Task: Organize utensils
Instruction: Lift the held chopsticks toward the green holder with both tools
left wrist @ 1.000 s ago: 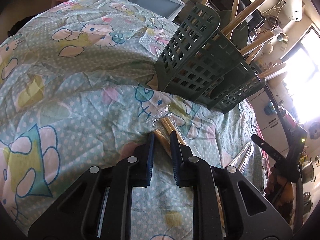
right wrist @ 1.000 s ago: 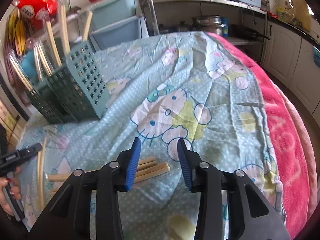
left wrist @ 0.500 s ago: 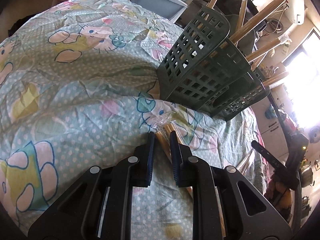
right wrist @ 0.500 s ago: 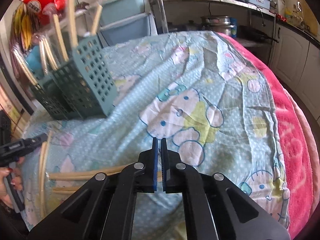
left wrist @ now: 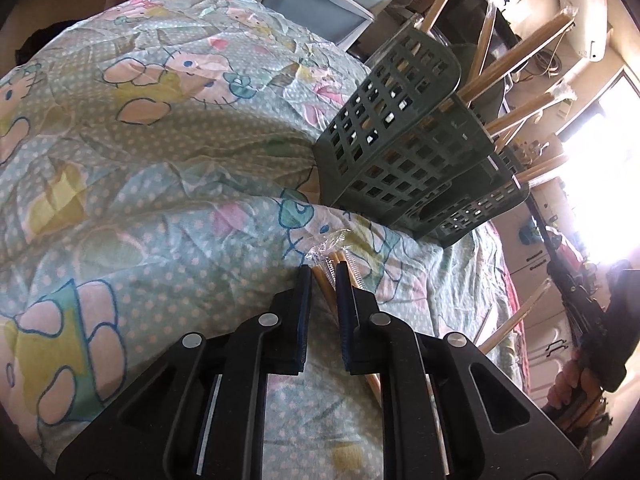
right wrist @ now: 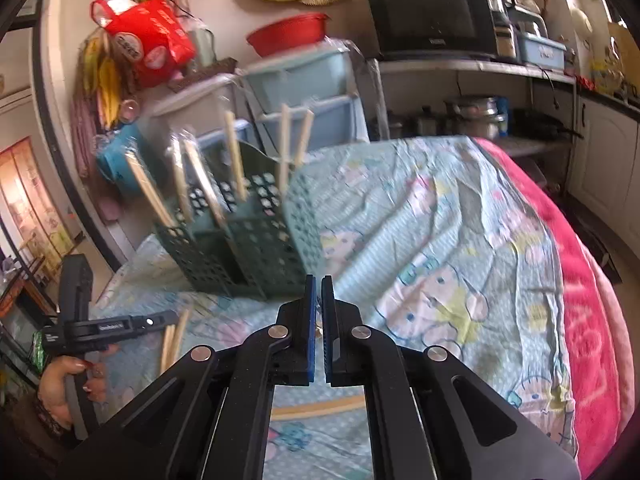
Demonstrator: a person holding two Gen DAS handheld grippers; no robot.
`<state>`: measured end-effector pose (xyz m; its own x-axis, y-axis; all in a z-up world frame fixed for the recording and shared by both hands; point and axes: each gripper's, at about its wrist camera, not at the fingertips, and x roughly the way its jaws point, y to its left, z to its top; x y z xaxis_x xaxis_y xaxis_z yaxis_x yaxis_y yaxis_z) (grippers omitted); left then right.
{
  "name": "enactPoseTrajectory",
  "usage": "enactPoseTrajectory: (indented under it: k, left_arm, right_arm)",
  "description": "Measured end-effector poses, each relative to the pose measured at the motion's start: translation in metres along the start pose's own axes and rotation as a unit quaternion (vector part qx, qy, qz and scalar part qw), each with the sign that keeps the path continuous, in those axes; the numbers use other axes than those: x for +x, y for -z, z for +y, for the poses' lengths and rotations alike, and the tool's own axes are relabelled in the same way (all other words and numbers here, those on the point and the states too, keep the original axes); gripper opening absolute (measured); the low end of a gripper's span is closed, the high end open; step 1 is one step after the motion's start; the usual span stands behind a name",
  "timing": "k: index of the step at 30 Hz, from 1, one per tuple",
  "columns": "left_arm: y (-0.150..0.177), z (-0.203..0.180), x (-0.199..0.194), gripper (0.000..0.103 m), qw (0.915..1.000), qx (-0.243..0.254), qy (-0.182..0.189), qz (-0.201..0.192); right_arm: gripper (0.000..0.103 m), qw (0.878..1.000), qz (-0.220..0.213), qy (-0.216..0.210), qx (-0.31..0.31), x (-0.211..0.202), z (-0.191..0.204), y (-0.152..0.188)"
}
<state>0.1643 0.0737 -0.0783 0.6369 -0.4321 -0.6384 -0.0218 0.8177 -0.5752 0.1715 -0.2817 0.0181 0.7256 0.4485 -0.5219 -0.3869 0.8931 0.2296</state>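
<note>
A dark green perforated basket (left wrist: 400, 140) (right wrist: 256, 240) stands on the patterned cloth with several wooden chopsticks (left wrist: 516, 60) (right wrist: 236, 156) upright in it. My left gripper (left wrist: 322, 276) rests low on the cloth, its jaws closing on a plastic-wrapped pair of chopsticks (left wrist: 326, 280) that runs between the pads. My right gripper (right wrist: 318, 284) is shut and raised above the cloth. In the left wrist view a pair of chopsticks (left wrist: 512, 320) hangs slanted from it. A wooden stick (right wrist: 320, 408) shows through the gap under its fingers.
The cartoon-cat cloth (left wrist: 160, 160) covers the table, with a pink blanket (right wrist: 580, 320) along its right side. More chopsticks (right wrist: 172, 340) lie by the person's hand (right wrist: 64, 372) holding the left gripper. Plastic drawers (right wrist: 300, 80) and a microwave (right wrist: 428, 16) stand behind.
My right gripper shut over the chopsticks on the cloth and rose with them, so its view now faces the basket. The left jaws narrowed a little around the wrapped pair.
</note>
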Motion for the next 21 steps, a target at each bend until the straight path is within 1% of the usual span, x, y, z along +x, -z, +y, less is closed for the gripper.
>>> enactPoseTrajectory:
  k: [10, 21]
  left_arm:
    - [-0.007, -0.001, -0.041, 0.006, 0.9990, -0.005, 0.022, -0.038]
    - [-0.015, -0.025, -0.082, 0.004, 0.9951, 0.020, 0.046, -0.085]
  right_arm:
    - [0.003, 0.998, -0.038, -0.031, -0.025, -0.019, 0.033, -0.019]
    - [0.002, 0.994, -0.072, -0.062, -0.057, -0.036, 0.064, -0.040]
